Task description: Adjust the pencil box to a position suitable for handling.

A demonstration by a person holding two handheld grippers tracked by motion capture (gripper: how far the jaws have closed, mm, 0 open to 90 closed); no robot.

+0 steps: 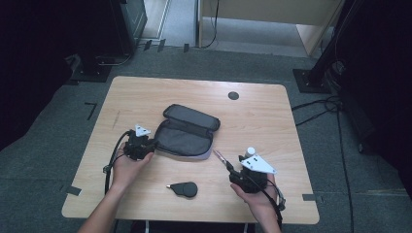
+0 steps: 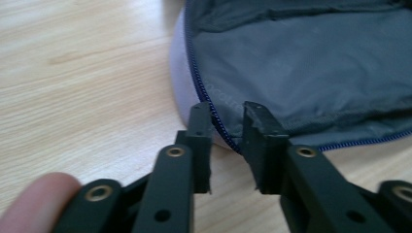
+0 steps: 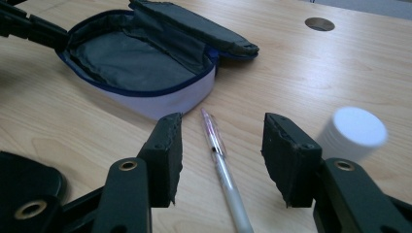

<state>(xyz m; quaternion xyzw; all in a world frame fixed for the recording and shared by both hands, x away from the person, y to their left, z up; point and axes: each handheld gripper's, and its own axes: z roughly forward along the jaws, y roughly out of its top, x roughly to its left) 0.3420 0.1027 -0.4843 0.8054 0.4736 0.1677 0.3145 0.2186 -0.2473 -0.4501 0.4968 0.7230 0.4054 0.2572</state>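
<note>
Pen between open jaws, pouch rim at the other gripper

The slim clear plastic pen (image 3: 221,167), light and slippery, lies on the table between the right gripper's (image 3: 221,160) parted jaws; grip mid-barrel. Farther off, the left gripper (image 2: 227,121) straddles, seemingly unclamped, the soft grey open fabric pouch's (image 1: 187,132) zipper rim.

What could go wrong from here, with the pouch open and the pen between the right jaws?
1. The left gripper straddles the rim of the pouch with its pads not pressing, so the pouch may slide or flop shut when something goes in.
2. The pen lies loose between the open right gripper jaws; closing off-centre could roll it away.
3. The white cap stands close beside the right jaw and could be knocked over.
</note>
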